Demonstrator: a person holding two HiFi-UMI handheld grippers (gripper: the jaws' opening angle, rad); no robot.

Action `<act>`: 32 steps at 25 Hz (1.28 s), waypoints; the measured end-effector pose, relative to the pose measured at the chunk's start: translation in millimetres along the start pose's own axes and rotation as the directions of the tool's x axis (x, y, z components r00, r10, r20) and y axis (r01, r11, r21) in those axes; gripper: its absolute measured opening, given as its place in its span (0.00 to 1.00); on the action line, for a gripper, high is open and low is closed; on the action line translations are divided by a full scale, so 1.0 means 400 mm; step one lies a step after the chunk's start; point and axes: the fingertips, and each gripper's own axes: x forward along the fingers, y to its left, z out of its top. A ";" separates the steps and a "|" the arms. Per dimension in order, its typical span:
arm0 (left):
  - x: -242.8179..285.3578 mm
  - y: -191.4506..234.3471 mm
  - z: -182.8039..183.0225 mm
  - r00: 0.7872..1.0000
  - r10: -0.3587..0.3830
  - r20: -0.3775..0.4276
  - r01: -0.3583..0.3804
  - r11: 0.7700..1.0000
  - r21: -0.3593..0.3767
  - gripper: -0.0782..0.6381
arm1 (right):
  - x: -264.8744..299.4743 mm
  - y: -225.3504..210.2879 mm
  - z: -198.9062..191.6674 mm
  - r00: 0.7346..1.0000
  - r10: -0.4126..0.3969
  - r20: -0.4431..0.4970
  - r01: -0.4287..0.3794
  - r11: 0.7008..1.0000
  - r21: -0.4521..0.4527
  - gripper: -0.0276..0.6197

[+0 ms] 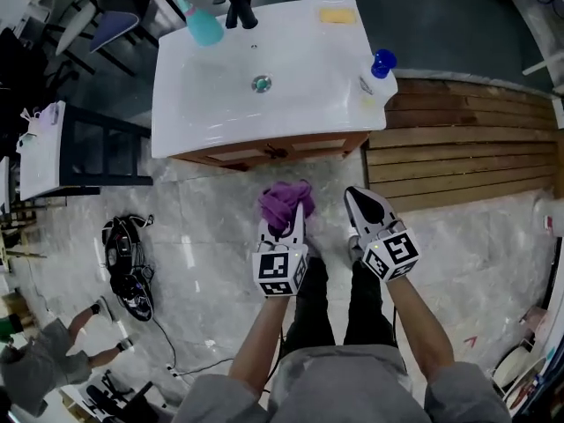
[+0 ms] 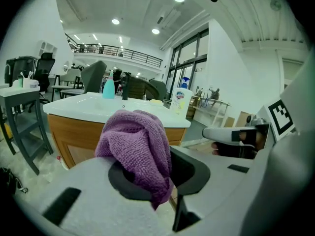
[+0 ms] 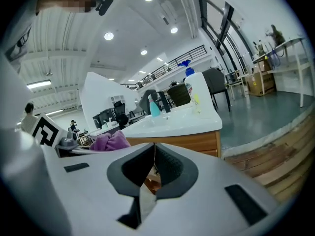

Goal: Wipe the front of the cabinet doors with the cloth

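Note:
A purple knitted cloth (image 1: 284, 203) is bunched in my left gripper (image 1: 291, 227), whose jaws are shut on it; in the left gripper view the cloth (image 2: 138, 146) bulges up out of the jaws. My right gripper (image 1: 363, 206) is held beside it with its jaws shut and nothing between them. Both grippers hover over the floor a short way in front of the wooden cabinet doors (image 1: 264, 152) under the white sink top (image 1: 211, 104). The cabinet front (image 2: 74, 136) shows straight ahead in the left gripper view, and the cabinet (image 3: 197, 142) also appears in the right gripper view.
On the sink top stand a teal bottle (image 1: 201, 23), a black tap (image 1: 236, 5), a yellow sponge (image 1: 337, 15) and a blue-capped white bottle (image 1: 379, 76). A wooden platform (image 1: 467, 139) lies right, a dark rack (image 1: 97, 148) left, a black device with cable (image 1: 128, 263) on the floor.

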 end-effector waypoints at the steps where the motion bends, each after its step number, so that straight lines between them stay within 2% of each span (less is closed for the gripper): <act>1: 0.013 0.014 -0.007 1.000 -0.013 -0.006 0.013 1.000 0.007 0.22 | 0.012 -0.002 -0.004 1.000 -0.014 0.006 0.014 1.000 0.001 0.06; 6: 0.071 0.079 -0.041 0.998 -0.057 -0.021 0.057 0.998 0.026 0.22 | 0.064 -0.016 -0.048 0.997 -0.071 0.015 0.071 0.997 0.010 0.06; 11: 0.130 0.125 -0.081 0.997 -0.069 -0.027 0.070 0.997 0.042 0.22 | 0.095 -0.028 -0.096 0.996 -0.087 0.019 0.087 0.996 0.009 0.06; 20: 0.213 0.175 -0.151 0.999 -0.037 -0.026 0.038 0.997 0.072 0.22 | 0.149 -0.084 -0.176 0.996 -0.074 0.041 0.073 0.997 0.031 0.06; 23: 0.245 0.201 -0.169 1.000 -0.014 -0.014 0.016 0.996 0.089 0.22 | 0.166 -0.103 -0.190 0.997 -0.055 0.052 0.054 0.998 0.022 0.06; 27: 0.283 0.230 -0.200 1.000 0.014 -0.017 -0.013 0.997 0.070 0.22 | 0.176 -0.136 -0.203 0.997 -0.047 0.056 0.046 0.999 0.018 0.06; 32: 0.308 0.236 -0.215 1.000 0.021 -0.024 -0.018 0.995 0.097 0.22 | 0.170 -0.163 -0.218 0.997 -0.047 0.057 0.045 0.999 0.026 0.06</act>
